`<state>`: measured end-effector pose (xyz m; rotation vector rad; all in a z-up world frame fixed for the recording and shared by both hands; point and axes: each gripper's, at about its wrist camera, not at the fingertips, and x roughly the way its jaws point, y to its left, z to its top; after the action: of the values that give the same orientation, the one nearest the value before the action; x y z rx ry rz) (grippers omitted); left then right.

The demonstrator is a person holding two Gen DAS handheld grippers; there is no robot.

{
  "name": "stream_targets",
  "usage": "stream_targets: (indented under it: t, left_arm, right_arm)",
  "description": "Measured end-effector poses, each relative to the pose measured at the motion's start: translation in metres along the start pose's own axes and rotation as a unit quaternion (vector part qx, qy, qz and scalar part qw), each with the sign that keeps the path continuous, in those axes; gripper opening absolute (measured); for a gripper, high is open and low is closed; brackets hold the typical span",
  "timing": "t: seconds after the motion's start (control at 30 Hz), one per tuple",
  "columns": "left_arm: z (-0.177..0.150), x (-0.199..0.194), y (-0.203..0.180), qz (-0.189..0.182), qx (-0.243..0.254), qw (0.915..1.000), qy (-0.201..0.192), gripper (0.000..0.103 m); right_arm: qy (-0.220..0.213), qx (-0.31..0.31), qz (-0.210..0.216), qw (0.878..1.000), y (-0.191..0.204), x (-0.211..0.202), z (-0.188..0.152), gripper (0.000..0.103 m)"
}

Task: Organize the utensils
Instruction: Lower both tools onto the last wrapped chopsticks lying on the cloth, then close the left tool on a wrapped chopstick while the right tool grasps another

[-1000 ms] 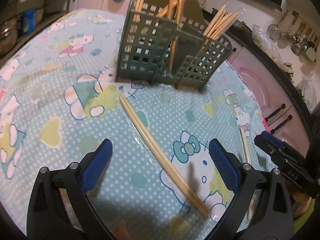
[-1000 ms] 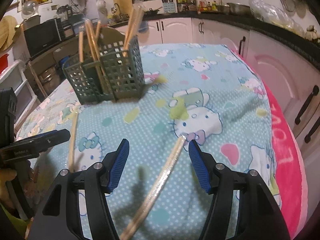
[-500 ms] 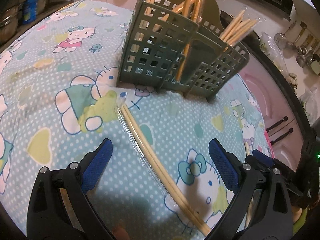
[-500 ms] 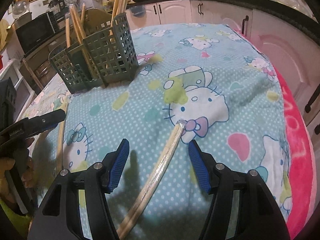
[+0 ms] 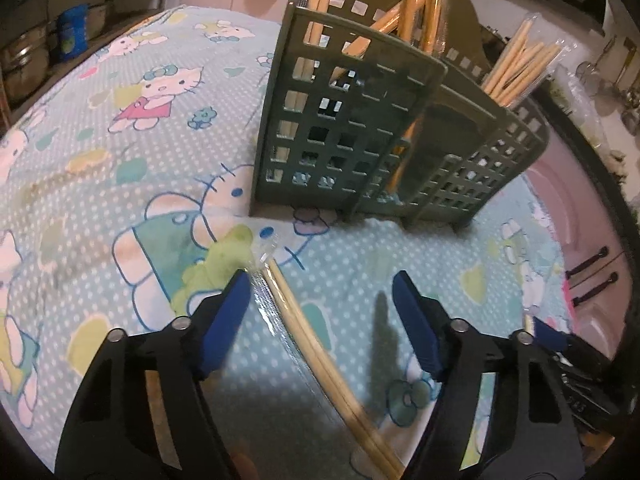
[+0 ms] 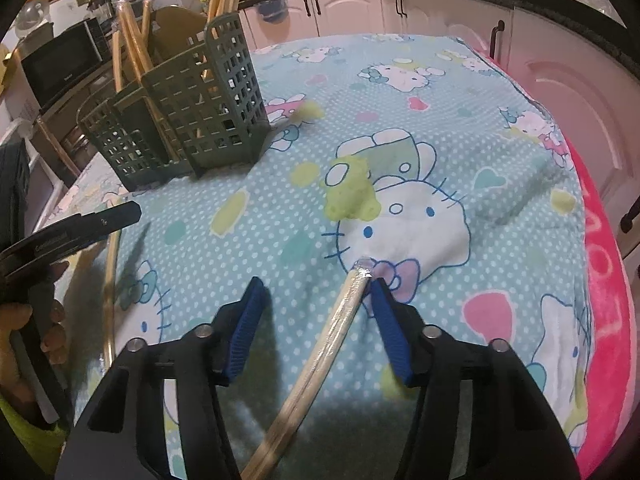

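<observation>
A green lattice utensil holder (image 5: 360, 128) with several wrapped chopstick pairs stands on the Hello Kitty tablecloth; it also shows in the right wrist view (image 6: 188, 112). My left gripper (image 5: 320, 292) is open, low over the cloth, with a plastic-wrapped chopstick pair (image 5: 316, 352) lying between its fingers, nearer the left one. My right gripper (image 6: 316, 296) is open around another wrapped chopstick pair (image 6: 332, 332), whose tip lies against the right finger (image 6: 388, 320). The left gripper's finger (image 6: 80, 228) shows at the left of the right wrist view, above the first chopstick pair (image 6: 110, 280).
The tablecloth (image 6: 440, 128) covers the whole table, with a pink border (image 6: 604, 300) at the right edge. Kitchen cabinets (image 6: 360, 4) and a microwave (image 6: 64, 64) stand behind. Part of the right gripper (image 5: 560, 344) shows at the lower right of the left wrist view.
Both grippers have moved forward and down toward the cloth. The left is closer to the holder, and both have narrowed around their chopstick pairs.
</observation>
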<state>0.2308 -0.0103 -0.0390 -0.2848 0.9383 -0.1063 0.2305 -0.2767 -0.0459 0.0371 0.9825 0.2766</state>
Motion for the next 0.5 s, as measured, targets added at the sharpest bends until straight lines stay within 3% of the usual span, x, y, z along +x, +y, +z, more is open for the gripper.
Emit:
stream_targets:
  t: [0.17,0.23,0.37,0.5]
  left_arm:
    - [0.007,0.005,0.001,0.025,0.001,0.9997,-0.004,0.042]
    - [0.009,0.005,0.006,0.025,-0.010,0.9996,-0.008,0.035]
    - [0.013,0.006,0.016,0.024,-0.021,0.9994,-0.010,0.018]
    - [0.013,0.003,0.024,0.015,-0.032,0.9993,-0.009,0.010]
  right_arm:
    - [0.000,0.004,-0.014,1.000,-0.004,0.004,0.004,0.032]
    - [-0.002,0.003,-0.019,1.000,-0.005,0.004,0.005,0.020]
    - [-0.006,0.008,-0.013,1.000,-0.008,0.002,0.005,0.015]
    - [-0.013,0.010,0.005,1.000,-0.007,-0.001,0.006,0.009]
